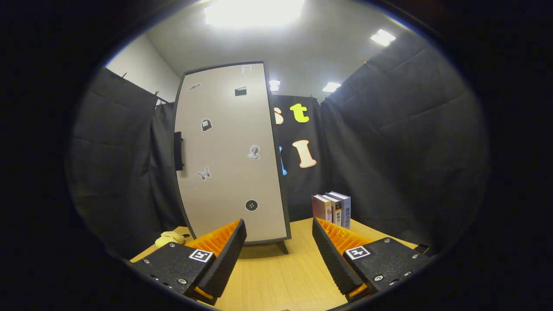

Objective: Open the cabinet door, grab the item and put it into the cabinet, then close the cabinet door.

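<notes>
A tall pale cabinet point(229, 151) with a dark frame stands on the wooden table point(285, 276), just beyond my left finger. Its door is closed and carries several small stickers. A dark handle point(178, 151) sits on the door's left edge. A small yellow soft item point(170, 238) lies on the table to the left of the cabinet's foot, beyond my left finger. My gripper point(279, 235) is open, fingers wide apart, with nothing between them but bare tabletop.
Three upright books point(332, 209) stand on the table to the right of the cabinet, just beyond my right finger. Black cloth walls close the booth on the left, back and right.
</notes>
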{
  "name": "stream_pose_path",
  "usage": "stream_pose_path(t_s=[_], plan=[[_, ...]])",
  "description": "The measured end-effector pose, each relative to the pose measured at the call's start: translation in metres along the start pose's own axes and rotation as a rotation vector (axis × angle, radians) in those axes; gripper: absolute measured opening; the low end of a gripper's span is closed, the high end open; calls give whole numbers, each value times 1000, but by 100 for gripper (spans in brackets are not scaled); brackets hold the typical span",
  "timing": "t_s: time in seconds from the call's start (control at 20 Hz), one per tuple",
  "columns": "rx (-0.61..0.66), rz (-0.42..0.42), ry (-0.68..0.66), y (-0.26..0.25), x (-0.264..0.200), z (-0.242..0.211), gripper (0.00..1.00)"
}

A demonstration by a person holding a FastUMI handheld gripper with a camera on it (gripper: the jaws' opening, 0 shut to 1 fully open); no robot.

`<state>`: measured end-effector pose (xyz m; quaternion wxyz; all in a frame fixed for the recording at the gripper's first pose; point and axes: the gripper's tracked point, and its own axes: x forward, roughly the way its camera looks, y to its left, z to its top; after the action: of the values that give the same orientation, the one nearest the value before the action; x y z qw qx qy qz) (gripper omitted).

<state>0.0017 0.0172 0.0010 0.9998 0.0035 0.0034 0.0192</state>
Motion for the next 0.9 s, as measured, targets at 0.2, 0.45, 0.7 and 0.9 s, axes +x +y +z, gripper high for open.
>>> stream_pose_path(t_s=[0.2,0.45,0.7,0.9], plan=[[-8,16,9,7,4,-3,95],[-1,34,0,18,10,-1,95],[18,84,-36,42,31,25,95],[36,146,-68,73,57,54,95]])
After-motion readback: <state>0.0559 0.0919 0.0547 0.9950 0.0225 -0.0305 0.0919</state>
